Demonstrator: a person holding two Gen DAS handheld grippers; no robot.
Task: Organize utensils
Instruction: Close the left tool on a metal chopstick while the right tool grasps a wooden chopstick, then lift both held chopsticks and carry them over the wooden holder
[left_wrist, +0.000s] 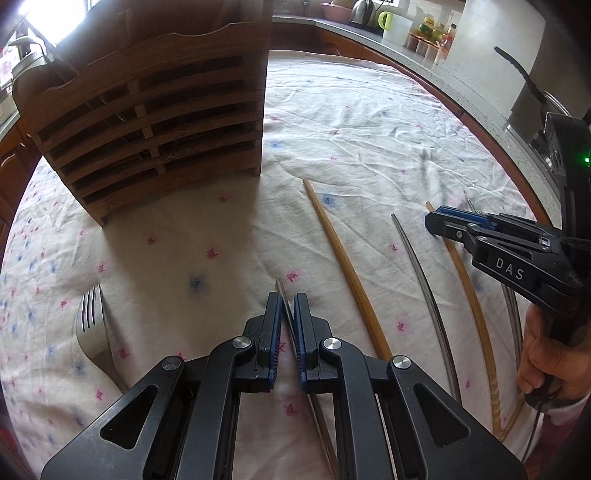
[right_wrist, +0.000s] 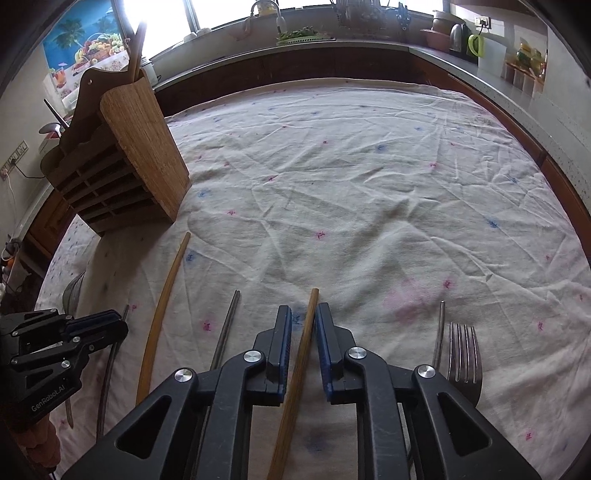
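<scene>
my left tongs (left_wrist: 287, 308) pinch a thin metal chopstick (left_wrist: 281, 291); my right tongs (right_wrist: 303, 321) straddle a wooden chopstick (right_wrist: 295, 373) on the tablecloth (right_wrist: 369, 184), grip uncertain. pick-up step; next, carry both to the wooden holder (left_wrist: 147, 122).

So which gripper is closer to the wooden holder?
Left. The left gripper sits just in front of the holder, while the right gripper is farther off to its side, past the chopsticks.
</scene>
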